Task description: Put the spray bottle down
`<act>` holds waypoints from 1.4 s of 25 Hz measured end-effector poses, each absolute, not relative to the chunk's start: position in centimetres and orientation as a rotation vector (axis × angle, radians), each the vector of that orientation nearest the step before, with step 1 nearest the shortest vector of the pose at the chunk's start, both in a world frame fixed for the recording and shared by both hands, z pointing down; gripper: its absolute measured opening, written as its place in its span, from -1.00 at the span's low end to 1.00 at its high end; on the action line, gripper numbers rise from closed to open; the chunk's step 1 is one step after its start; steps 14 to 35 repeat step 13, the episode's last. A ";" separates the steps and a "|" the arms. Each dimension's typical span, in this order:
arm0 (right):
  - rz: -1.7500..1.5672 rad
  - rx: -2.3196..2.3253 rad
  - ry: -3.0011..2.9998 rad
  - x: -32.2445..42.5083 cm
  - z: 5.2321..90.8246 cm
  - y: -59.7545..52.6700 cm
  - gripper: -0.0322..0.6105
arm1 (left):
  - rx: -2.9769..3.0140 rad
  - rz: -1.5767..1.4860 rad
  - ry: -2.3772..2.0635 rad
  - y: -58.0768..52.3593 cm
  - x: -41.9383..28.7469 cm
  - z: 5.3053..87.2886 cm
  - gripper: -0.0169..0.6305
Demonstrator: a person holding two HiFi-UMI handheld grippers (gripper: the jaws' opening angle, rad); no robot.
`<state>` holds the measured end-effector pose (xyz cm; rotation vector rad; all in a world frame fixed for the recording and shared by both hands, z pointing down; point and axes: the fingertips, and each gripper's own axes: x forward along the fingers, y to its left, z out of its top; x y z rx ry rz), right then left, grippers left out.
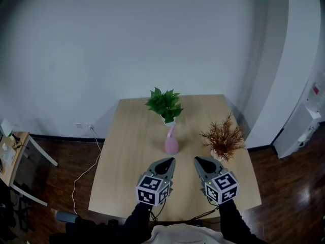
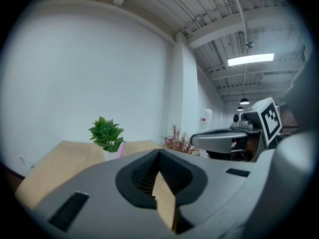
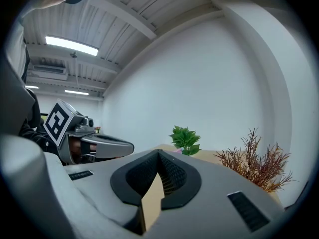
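A pink spray bottle [image 1: 171, 141] stands upright near the middle of the wooden table [image 1: 127, 156], just in front of a green potted plant [image 1: 164, 104]. Nothing holds it. My left gripper [image 1: 169, 161] and right gripper [image 1: 198, 160] hover side by side over the table's near part, a short way in front of the bottle, both shut and empty. In the left gripper view the jaws [image 2: 159, 151] meet at the tip, with a sliver of the pink bottle [image 2: 120, 151] beside the plant [image 2: 106, 133]. The right gripper view shows its jaws [image 3: 158, 152] closed too.
A dried brown plant [image 1: 222, 138] in a pot stands at the table's right side, close to my right gripper. A white cable [image 1: 84, 172] trails over the dark floor to the left. A small desk [image 1: 10, 154] sits far left, a white cabinet [image 1: 304, 121] far right.
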<state>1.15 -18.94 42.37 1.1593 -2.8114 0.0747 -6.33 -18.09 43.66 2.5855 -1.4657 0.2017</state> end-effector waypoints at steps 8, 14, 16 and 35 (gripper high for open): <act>0.069 1.137 -2.812 0.9 42.4 -19.0 -0.98 | 2.584 0.212 -1.462 -18.4 -6.3 43.9 -0.97; 0.075 1.135 -2.807 0.8 42.5 -18.8 -0.98 | 2.578 0.225 -1.453 -18.1 -6.5 44.3 -0.97; 0.075 1.135 -2.807 0.8 42.5 -18.8 -0.98 | 2.578 0.225 -1.453 -18.1 -6.5 44.3 -0.97; 0.075 1.135 -2.807 0.8 42.5 -18.8 -0.98 | 2.578 0.225 -1.453 -18.1 -6.5 44.3 -0.97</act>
